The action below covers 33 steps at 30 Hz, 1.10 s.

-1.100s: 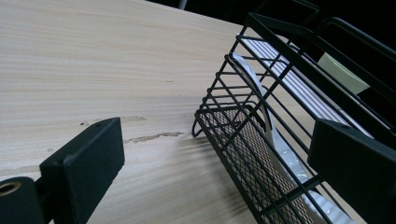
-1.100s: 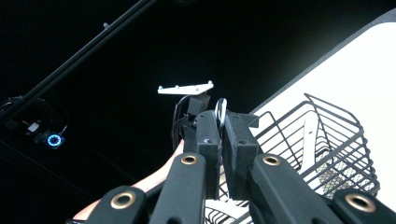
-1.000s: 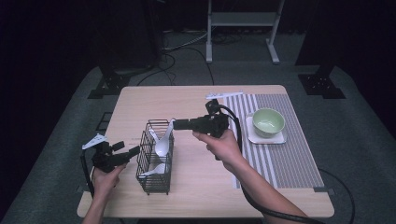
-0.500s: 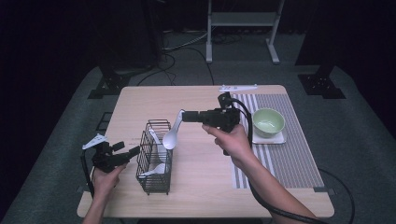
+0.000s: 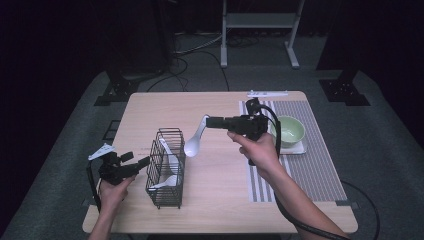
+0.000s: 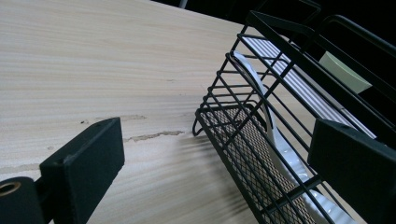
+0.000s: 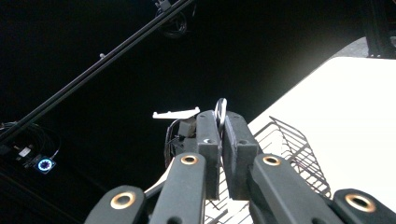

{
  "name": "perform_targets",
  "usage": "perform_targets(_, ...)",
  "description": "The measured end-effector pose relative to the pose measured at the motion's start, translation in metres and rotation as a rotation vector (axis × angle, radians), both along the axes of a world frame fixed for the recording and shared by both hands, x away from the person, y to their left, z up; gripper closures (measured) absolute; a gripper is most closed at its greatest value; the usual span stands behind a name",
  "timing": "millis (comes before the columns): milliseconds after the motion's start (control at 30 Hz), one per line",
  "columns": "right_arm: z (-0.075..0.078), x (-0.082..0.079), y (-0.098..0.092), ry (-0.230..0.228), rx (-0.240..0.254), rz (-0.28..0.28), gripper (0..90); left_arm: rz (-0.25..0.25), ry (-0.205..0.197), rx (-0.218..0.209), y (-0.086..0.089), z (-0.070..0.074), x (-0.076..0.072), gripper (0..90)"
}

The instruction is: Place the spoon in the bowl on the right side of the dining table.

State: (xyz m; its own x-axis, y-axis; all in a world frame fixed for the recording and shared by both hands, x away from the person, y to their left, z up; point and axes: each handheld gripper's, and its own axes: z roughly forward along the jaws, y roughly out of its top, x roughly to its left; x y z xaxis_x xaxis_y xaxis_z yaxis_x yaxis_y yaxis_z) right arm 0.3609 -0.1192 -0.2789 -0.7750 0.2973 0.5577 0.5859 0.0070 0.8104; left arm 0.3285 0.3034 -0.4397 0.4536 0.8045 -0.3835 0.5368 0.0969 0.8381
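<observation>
In the middle of the high view, the right gripper [image 5: 209,121] has its jaws closed on the handle of a white ceramic soup spoon [image 5: 194,142], holding it in the air above the pale wooden tabletop [image 5: 215,200]. The spoon hangs down and to the left, its bowl just right of the black wire cutlery basket [image 5: 166,168] at lower left of centre. In the right gripper view the two black jaws stand pressed together at centre frame with the thin white handle edge pinched between them.

Two more white spoons [image 5: 169,165] lie inside the basket. The left gripper [image 5: 146,162], at the lower left of the high view, hovers just beside the basket's left side with its jaws spread wide and nothing between them; in the left gripper view the basket's wire wall sits against the right jaw.

At the right, a pale green bowl [image 5: 290,130] rests on a white square plate [image 5: 298,148], which lies on a grey striped placemat [image 5: 315,165].
</observation>
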Motion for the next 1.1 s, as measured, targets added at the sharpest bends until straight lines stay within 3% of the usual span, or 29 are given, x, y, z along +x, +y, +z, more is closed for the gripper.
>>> perform_targets(733, -0.006, 0.007, -0.039, 0.029, 0.007, -0.093, 85.9, 0.006, 0.004, -0.002, 0.001, -0.001, 0.000, 2.8)
perform_targets(1100, -0.005, 0.010, -0.050, 0.022, 0.002, -0.123, 85.9, 0.012, -0.001, -0.005, 0.002, 0.000, 0.000, 2.8)
